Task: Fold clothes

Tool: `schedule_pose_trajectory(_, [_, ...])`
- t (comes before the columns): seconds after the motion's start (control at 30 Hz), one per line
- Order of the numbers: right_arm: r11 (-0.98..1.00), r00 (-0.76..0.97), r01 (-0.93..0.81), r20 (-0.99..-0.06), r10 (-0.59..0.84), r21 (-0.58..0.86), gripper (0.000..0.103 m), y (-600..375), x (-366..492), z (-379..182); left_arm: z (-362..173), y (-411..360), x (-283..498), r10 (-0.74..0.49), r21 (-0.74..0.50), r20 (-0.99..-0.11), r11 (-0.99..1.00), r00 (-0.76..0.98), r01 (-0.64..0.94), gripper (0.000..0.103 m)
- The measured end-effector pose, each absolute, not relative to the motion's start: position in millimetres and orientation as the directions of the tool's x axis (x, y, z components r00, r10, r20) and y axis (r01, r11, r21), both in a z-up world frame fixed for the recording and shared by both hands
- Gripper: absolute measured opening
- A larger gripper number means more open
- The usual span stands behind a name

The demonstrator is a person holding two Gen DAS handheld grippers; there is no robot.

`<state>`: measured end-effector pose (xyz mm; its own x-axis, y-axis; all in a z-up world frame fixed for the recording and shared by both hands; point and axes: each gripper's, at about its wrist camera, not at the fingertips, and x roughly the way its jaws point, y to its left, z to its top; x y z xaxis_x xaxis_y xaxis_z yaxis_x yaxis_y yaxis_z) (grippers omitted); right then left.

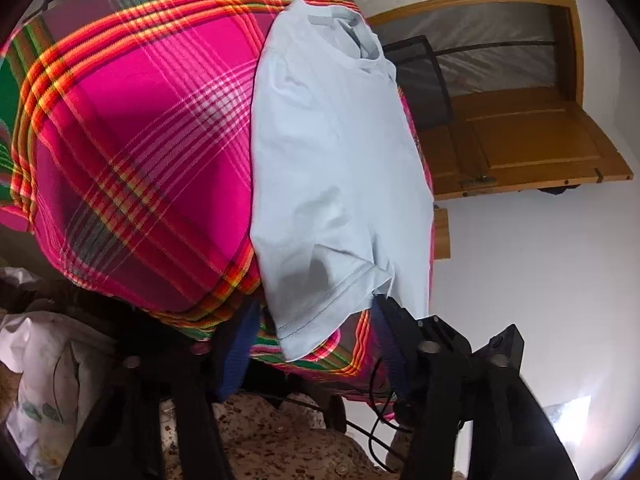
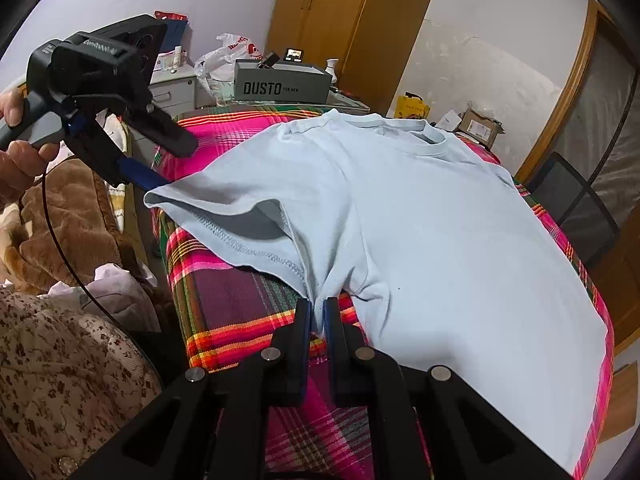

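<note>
A pale blue T-shirt (image 2: pixel 420 220) is spread on a table covered by a bright pink, orange and green plaid cloth (image 2: pixel 236 304). The neckline lies at the far end of the table, the hem toward the near right edge, and the body lies mostly flat with soft wrinkles.

In the right wrist view, the right gripper (image 2: pixel 318 316) is seen with its two black fingers nearly together, pinching a bunched fold of the shirt near the underarm seam, just above the cloth. The near short sleeve (image 2: pixel 224 208) is lifted and stretched toward the left, so that its stitched hem and shadowed inside are shown.

The left gripper (image 2: pixel 160 160) is seen at the upper left of that view, held by a hand (image 2: pixel 16 136) on its grey handle. Its blue-padded finger reaches to the sleeve's edge, while the other black finger stands well apart above it, so the jaws are spread open. In the left wrist view, the left gripper's blue pads (image 1: pixel 236 356) are seen set wide on either side of the sleeve hem.

Beyond the table, a grey box printed DUSTO (image 2: pixel 280 84), a white plastic bag (image 2: pixel 228 56), a wooden wardrobe (image 2: pixel 344 20) and a wooden door frame (image 2: pixel 576 92) are seen. A floral-patterned fabric (image 2: pixel 60 380) is seen at the lower left.
</note>
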<state>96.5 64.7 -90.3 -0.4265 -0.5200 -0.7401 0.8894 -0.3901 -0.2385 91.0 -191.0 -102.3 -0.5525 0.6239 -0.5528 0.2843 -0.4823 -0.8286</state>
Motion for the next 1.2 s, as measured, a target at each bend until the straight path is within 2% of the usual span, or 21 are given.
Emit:
schedule_pose_trajectory(0.03, [-0.39,-0.426,0.89,-0.739,-0.522,-0.237,0.007,65,96,-90,-103,-190,90,0.622,-0.823,-0.561,-0.489,-0.546,0.287,0.021])
schedule_pose_trajectory(0.1, [-0.39,-0.425,0.89,-0.739,-0.523,-0.235,0.007,66,97,-90,-105,-186,88,0.604,-0.8,-0.591,-0.521,-0.534,0.297,0.006])
schedule_pose_trajectory(0.4, [-0.361,-0.404,0.904,-0.737,-0.541,-0.23,0.006,66,103,-87,-78,-210,104,0.509,-0.783,-0.572,-0.572,-0.644,0.243,0.004])
schedule_pose_trajectory(0.53, [-0.318,-0.38,0.918,-0.753,-0.537,-0.237,0.002,65,106,-89,-85,-213,104,0.487,-0.763,-0.601,-0.586,-0.634,0.273,0.003])
schedule_pose_trajectory(0.67, [-0.313,-0.362,0.924,-0.768,-0.528,-0.22,0.002,64,107,-93,-100,-214,102,0.508,-0.766,-0.613,-0.571,-0.605,0.295,0.003])
schedule_pose_trajectory(0.8, [-0.288,-0.345,0.933,-0.763,-0.547,-0.215,0.002,66,110,-80,-93,-219,101,0.468,-0.737,-0.636,-0.605,-0.613,0.302,0.003])
schedule_pose_trajectory(0.9, [-0.283,-0.308,0.945,-0.733,-0.606,-0.164,0.003,72,106,-59,-77,-227,102,0.415,-0.701,-0.65,-0.651,-0.637,0.291,0.01])
schedule_pose_trajectory(1.03, [-0.331,-0.299,0.936,-0.76,-0.577,-0.117,0.004,59,79,-68,-63,-236,96,0.368,-0.666,-0.661,-0.69,-0.655,0.284,0.039])
schedule_pose_trajectory(1.07, [-0.343,-0.296,0.933,-0.766,-0.57,-0.105,0.005,55,72,-71,-61,-236,91,0.367,-0.663,-0.66,-0.694,-0.656,0.279,0.041])
schedule_pose_trajectory(1.13, [-0.368,-0.29,0.926,-0.779,-0.556,-0.082,0.005,49,58,-75,-57,-234,76,0.37,-0.65,-0.663,-0.716,-0.65,0.256,0.052])
schedule_pose_trajectory(1.2, [-0.379,-0.278,0.923,-0.794,-0.541,-0.065,0.005,44,46,-80,-54,-231,59,0.363,-0.623,-0.679,-0.745,-0.638,0.239,0.058])
